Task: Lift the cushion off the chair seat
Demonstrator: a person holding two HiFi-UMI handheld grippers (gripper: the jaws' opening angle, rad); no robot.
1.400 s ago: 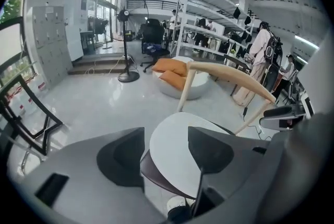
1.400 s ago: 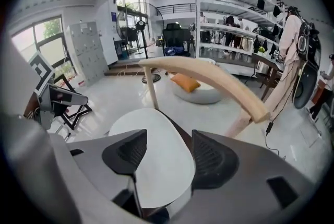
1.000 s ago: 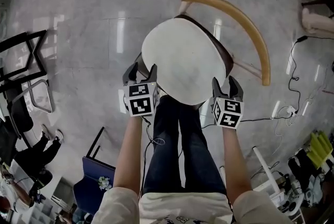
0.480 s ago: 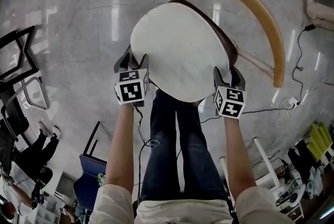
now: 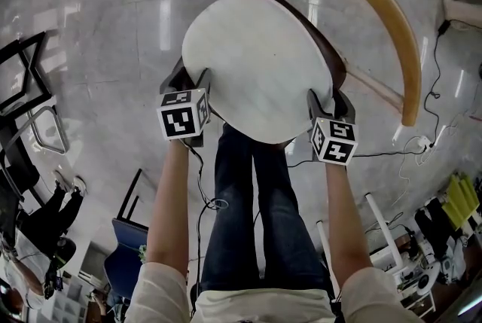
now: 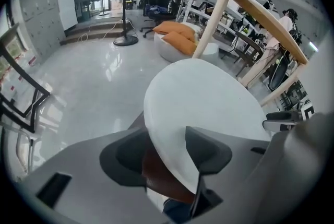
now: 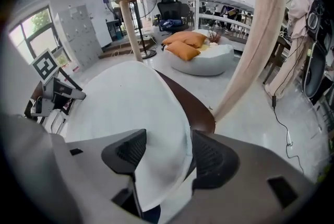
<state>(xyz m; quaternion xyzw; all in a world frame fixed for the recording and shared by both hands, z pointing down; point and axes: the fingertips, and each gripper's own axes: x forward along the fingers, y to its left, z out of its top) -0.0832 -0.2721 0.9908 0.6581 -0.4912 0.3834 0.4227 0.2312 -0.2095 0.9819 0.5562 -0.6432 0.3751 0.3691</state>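
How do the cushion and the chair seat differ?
The cushion is off-white, the chair seat dark brown. The cushion lies on top; the chair seat sits beneath it. The cushion shows almost whole, the chair seat only as a rim. Both have rounded outlines.

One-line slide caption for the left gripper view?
Left gripper, open jaws just now closing, straddles the edge of the white cushion over the brown chair seat, not yet pinching it.
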